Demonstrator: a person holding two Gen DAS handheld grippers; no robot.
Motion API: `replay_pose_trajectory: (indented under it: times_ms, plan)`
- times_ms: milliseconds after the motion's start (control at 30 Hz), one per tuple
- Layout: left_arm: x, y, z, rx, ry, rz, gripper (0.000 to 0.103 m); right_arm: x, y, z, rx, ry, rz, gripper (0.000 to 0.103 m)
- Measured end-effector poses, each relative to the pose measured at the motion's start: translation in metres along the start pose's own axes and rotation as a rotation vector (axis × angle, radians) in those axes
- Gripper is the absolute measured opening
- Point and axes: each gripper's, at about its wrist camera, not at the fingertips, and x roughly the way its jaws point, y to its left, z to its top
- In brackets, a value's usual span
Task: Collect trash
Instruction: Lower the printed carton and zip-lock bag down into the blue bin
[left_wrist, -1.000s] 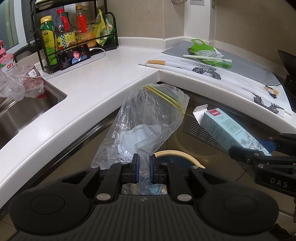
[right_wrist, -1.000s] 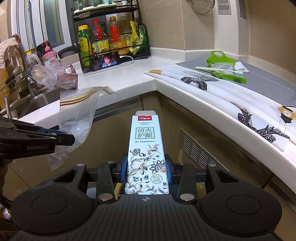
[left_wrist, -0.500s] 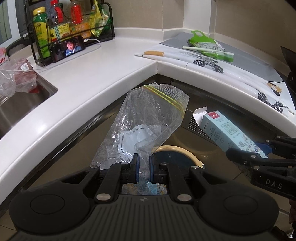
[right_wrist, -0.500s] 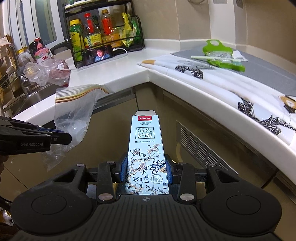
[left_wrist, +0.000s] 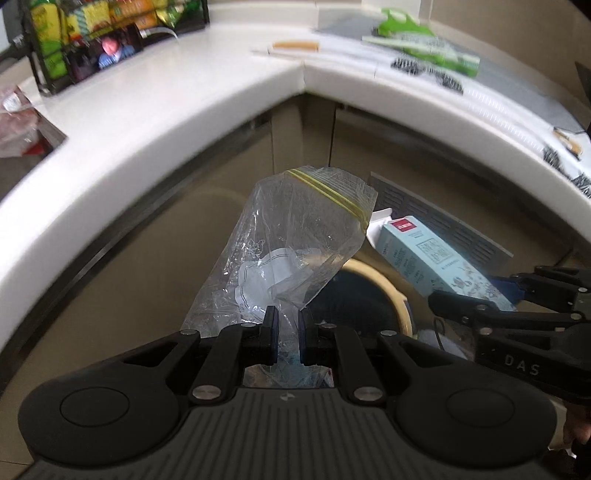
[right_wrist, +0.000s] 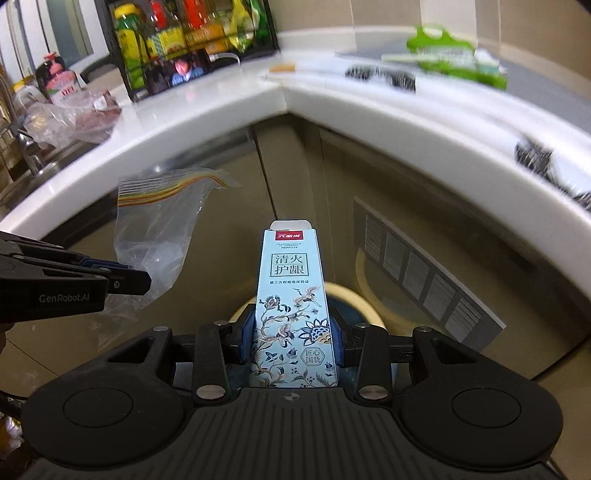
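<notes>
Trash first: my left gripper (left_wrist: 287, 334) pinches a clear zip bag (left_wrist: 299, 236), my right gripper (right_wrist: 291, 341) squeezes a blue paper box (right_wrist: 290, 295) (top flap open). Both hang over a round bin (left_wrist: 384, 291) below the white counter (left_wrist: 155, 133)

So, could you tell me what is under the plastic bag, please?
A round bin with a cream rim sits below the plastic bag. Its dark inside is partly covered, so its contents cannot be seen.
</notes>
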Motion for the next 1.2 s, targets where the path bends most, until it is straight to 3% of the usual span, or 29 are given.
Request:
replay_pose_trajectory:
  times_ms: [467,1200]
  plan:
    - [0.085,-0.009,0.006,0.020,0.179,-0.030,0.011,0.074,-0.015,-0.007,0.026,0.165,-0.045,0.041]
    - [0.166,-0.017,0.014,0.009,0.325,0.017,0.011,0.133,-0.016,-0.006,0.040,0.280,-0.086,0.042]
